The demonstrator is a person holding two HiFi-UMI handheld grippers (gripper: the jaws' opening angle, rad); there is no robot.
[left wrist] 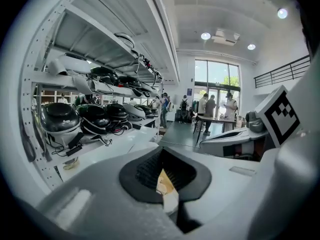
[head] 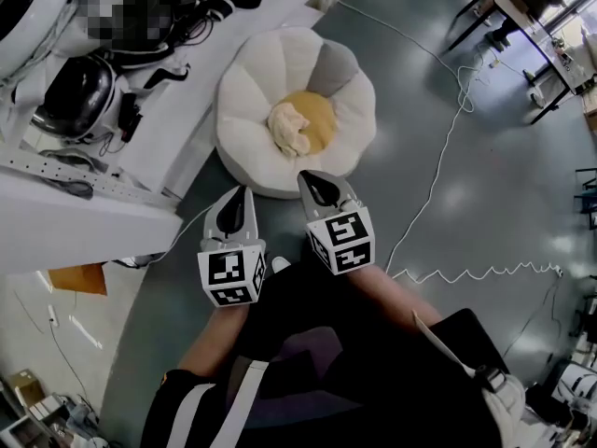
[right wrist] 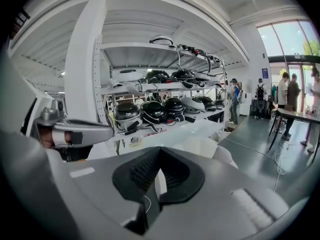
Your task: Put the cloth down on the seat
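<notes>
A flower-shaped white seat [head: 247,110] with one grey petal lies on the grey floor. On its yellow middle [head: 324,119] rests a bunched cream cloth [head: 290,127], and nothing touches it. My left gripper [head: 239,197] and right gripper [head: 317,187] hang side by side just short of the seat's near rim, tips toward it. Both are shut with nothing in them. In the left gripper view the ribbed pads [left wrist: 150,169] meet, and a sliver of yellow and cream shows through the slot below. The right gripper view shows its pads [right wrist: 145,171] closed the same way.
A white shelf unit [head: 84,203] loaded with dark helmets [head: 79,96] stands left of the seat. A white cable [head: 438,166] snakes over the floor at the right. Desks [head: 522,26] stand far right. People stand by a distant table [left wrist: 215,118].
</notes>
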